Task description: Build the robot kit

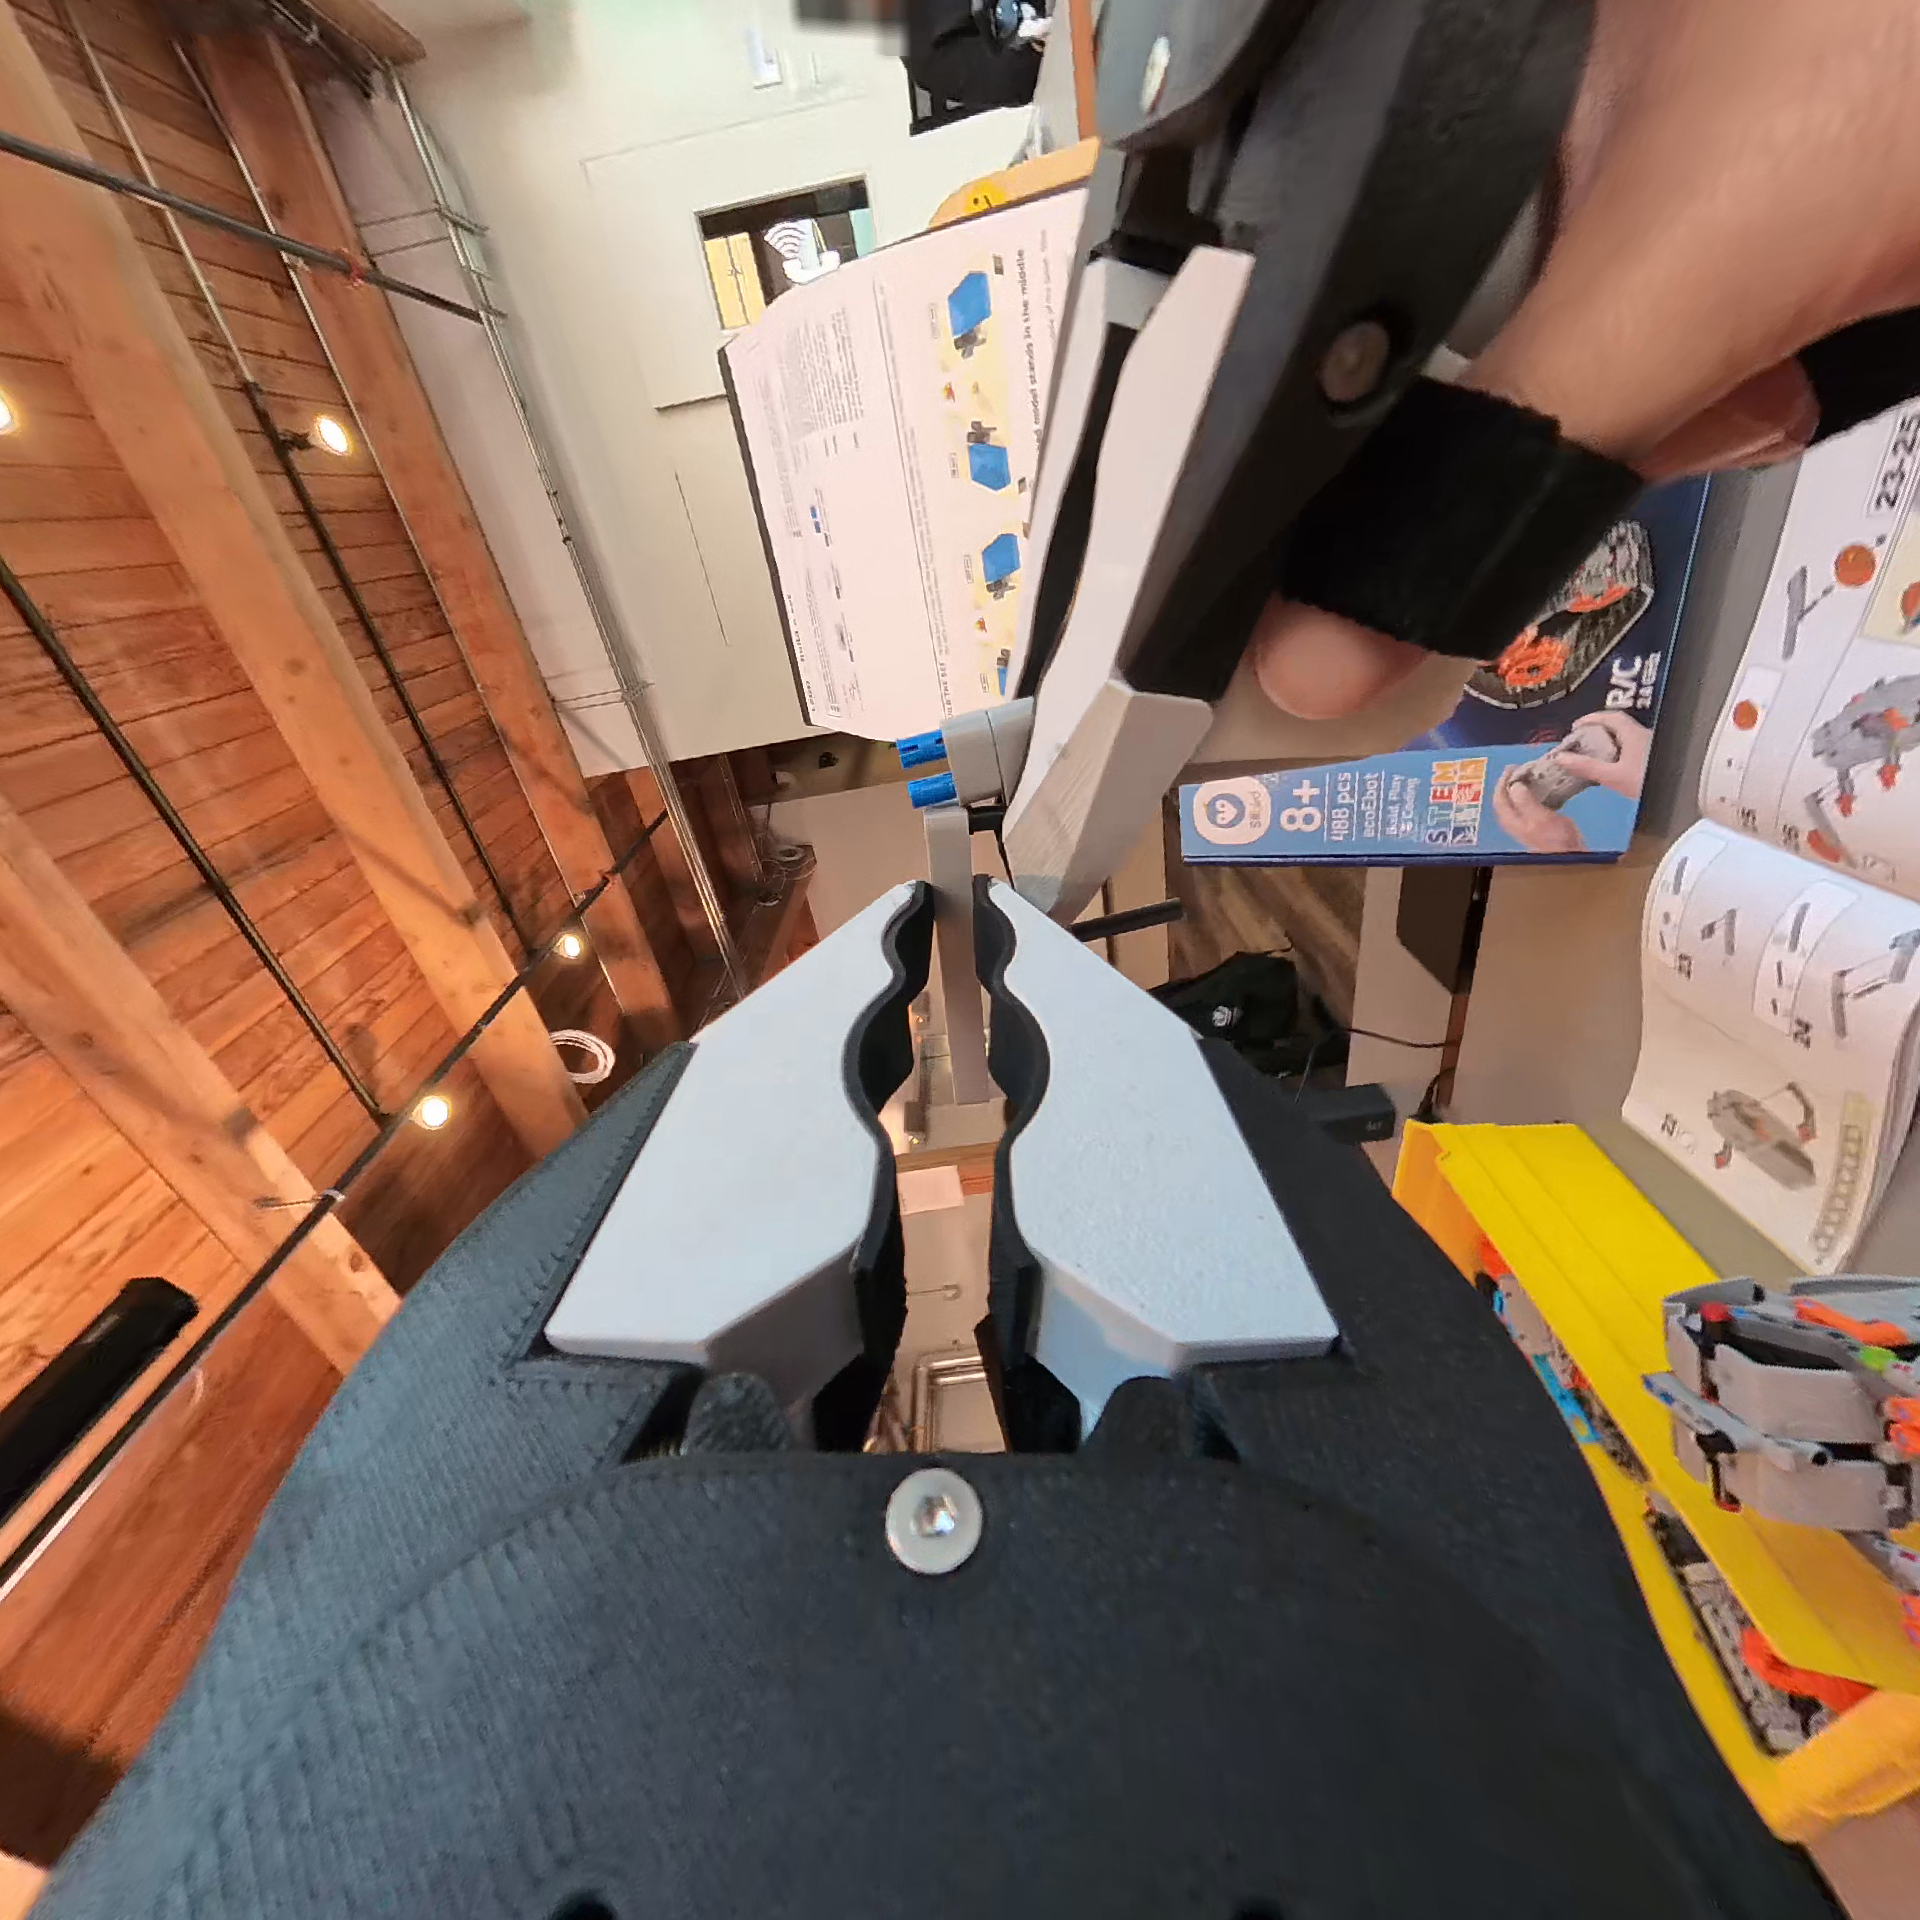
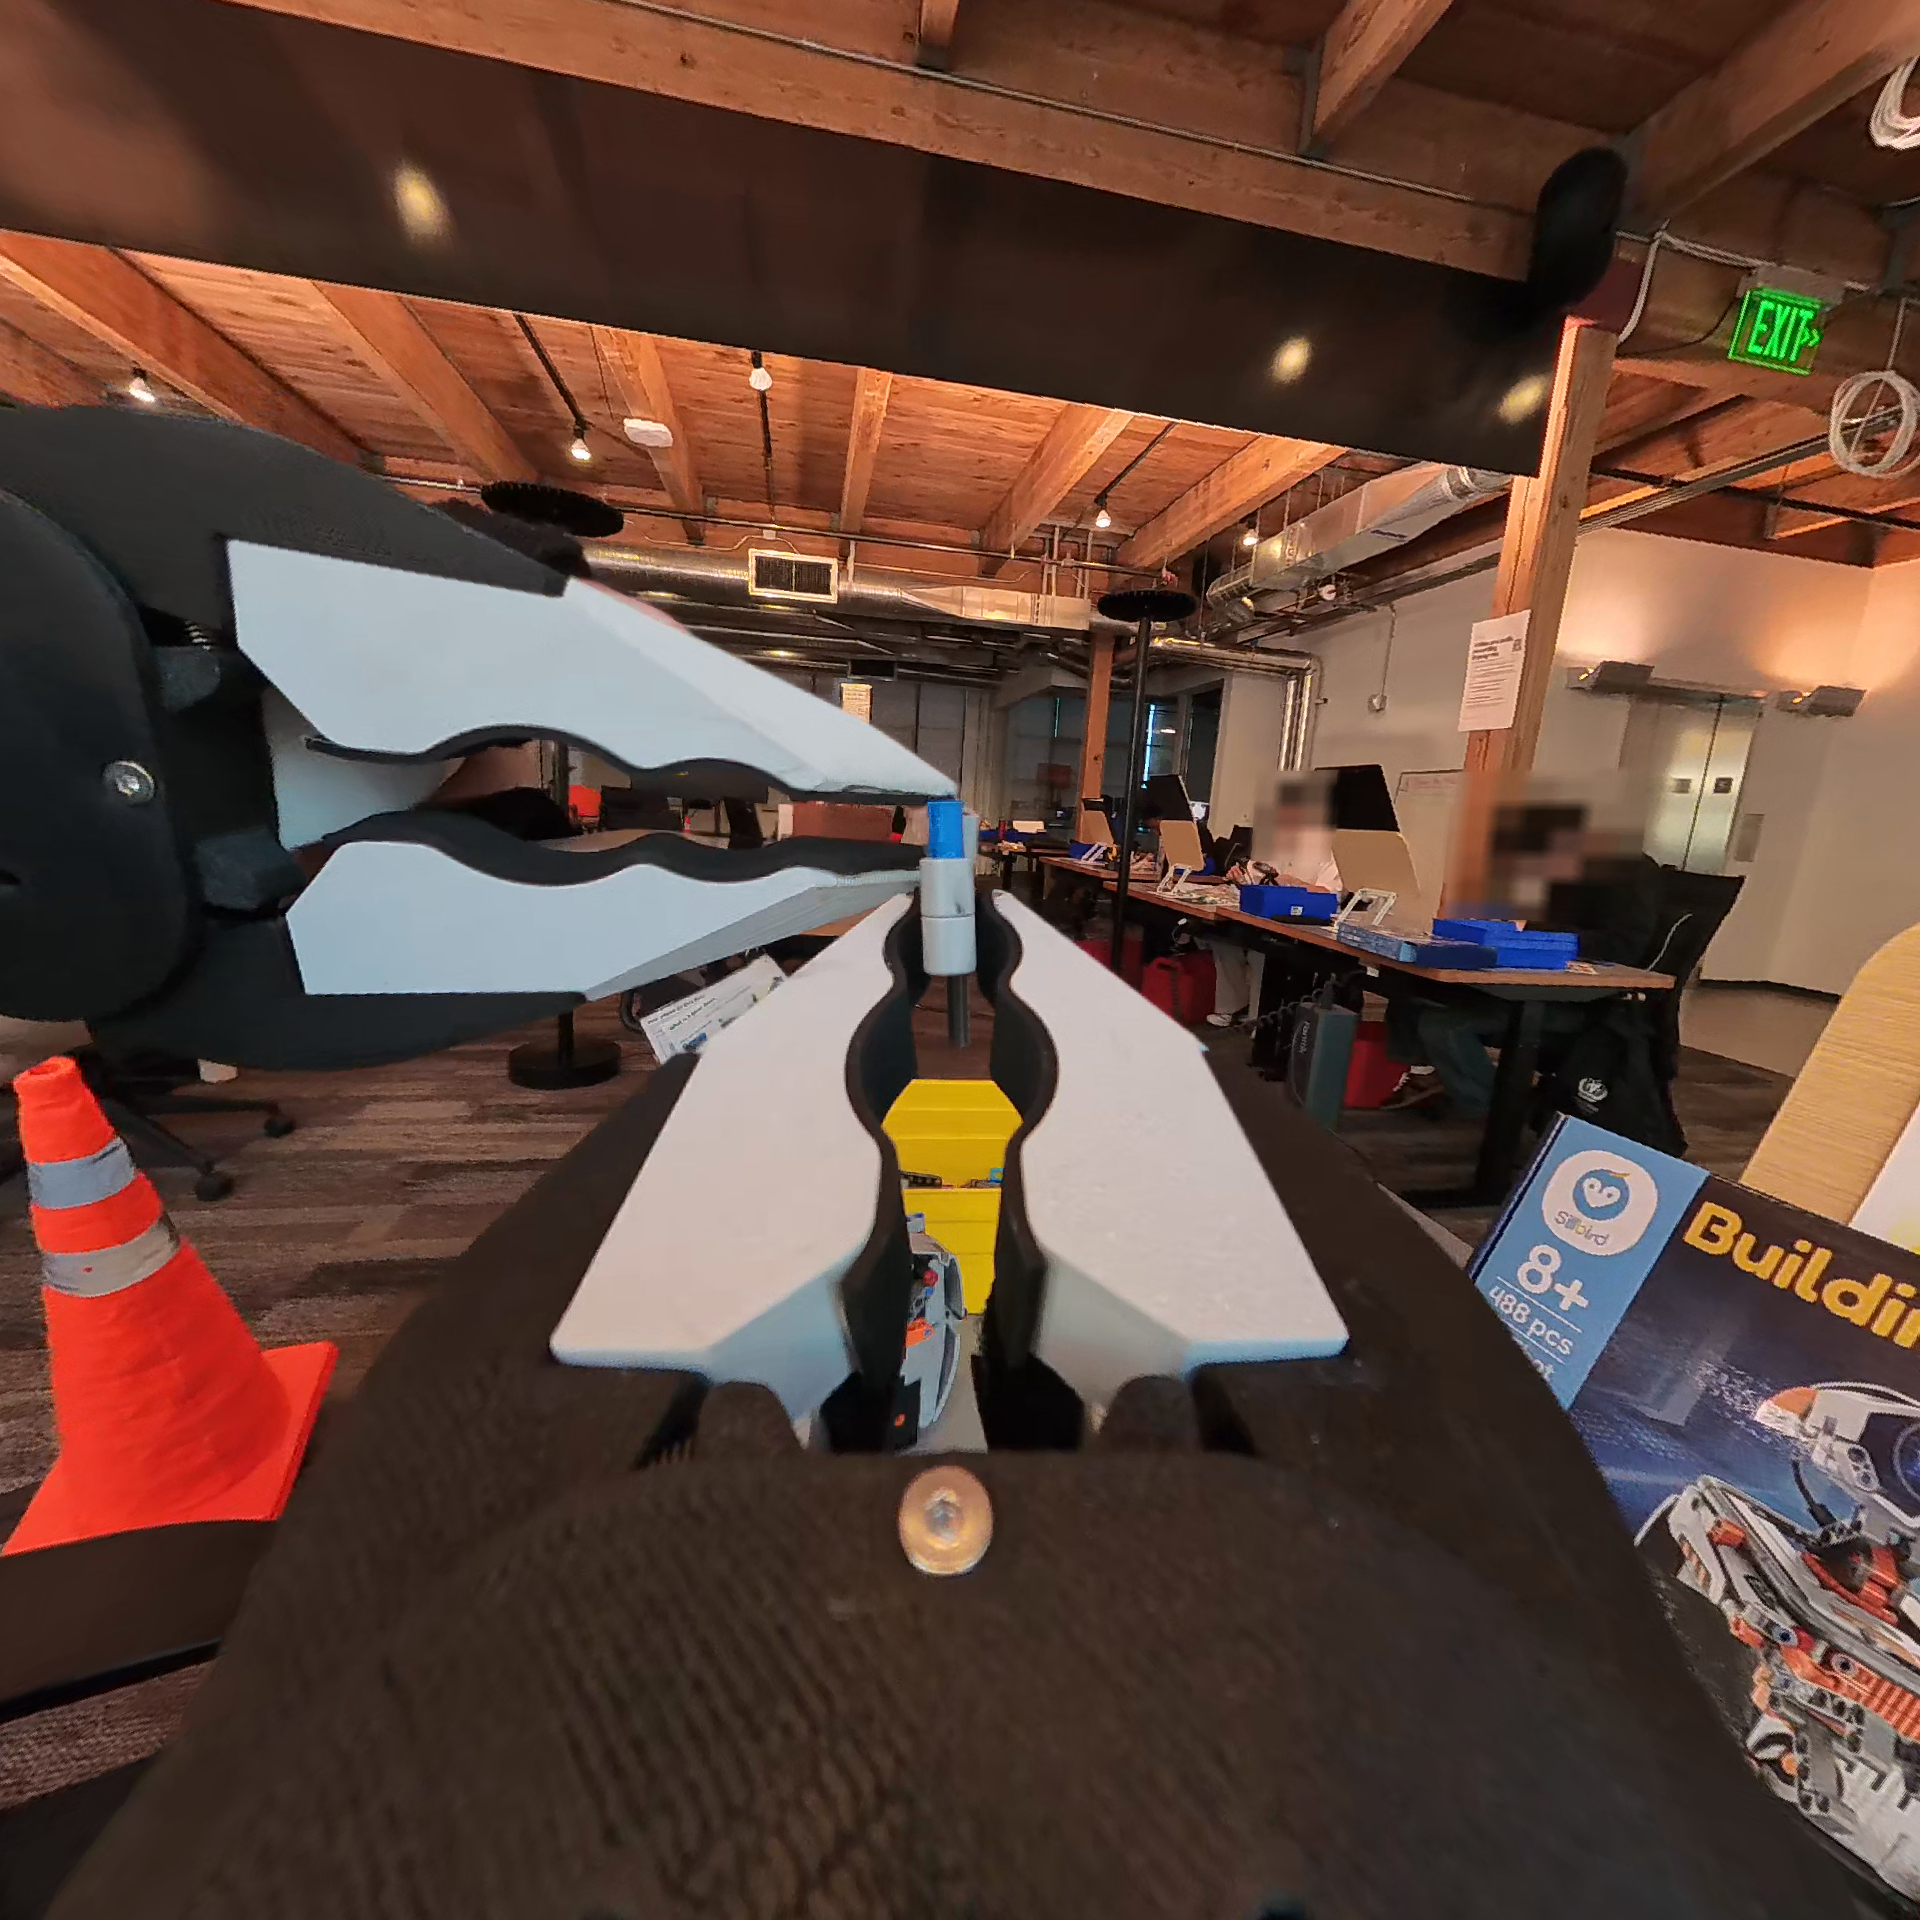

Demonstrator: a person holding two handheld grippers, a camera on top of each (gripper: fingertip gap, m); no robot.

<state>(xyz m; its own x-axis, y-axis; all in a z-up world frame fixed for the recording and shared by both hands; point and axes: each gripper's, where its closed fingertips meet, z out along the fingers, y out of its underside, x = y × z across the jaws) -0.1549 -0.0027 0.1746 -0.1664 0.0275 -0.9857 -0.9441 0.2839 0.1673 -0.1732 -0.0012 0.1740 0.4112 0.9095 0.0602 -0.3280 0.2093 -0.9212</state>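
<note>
Both grippers hold one small toy-brick assembly between them in the air. In the left wrist view my left gripper (image 1: 951, 894) is shut on its thin grey beam (image 1: 961, 997); two blue pins (image 1: 925, 771) and a grey connector (image 1: 982, 750) sit at the beam's far end. The right gripper (image 1: 1034, 878) comes in from the upper right, held by a hand (image 1: 1714, 208). In the right wrist view my right gripper (image 2: 951, 912) is shut on the grey connector (image 2: 948, 920), with a blue pin (image 2: 943, 829) above and a black axle (image 2: 958, 1006) below. The left gripper (image 2: 935, 836) comes in from the left.
A yellow parts bin (image 1: 1558, 1299) lies below; it also shows in the right wrist view (image 2: 951, 1122). A built grey and orange model (image 1: 1787, 1403) sits in it. A blue kit box (image 2: 1714, 1403), an open instruction booklet (image 1: 1818, 935), a printed sheet (image 1: 883, 468) and an orange cone (image 2: 125, 1299) stand around. Left and right tips are no more than a few centimetres apart.
</note>
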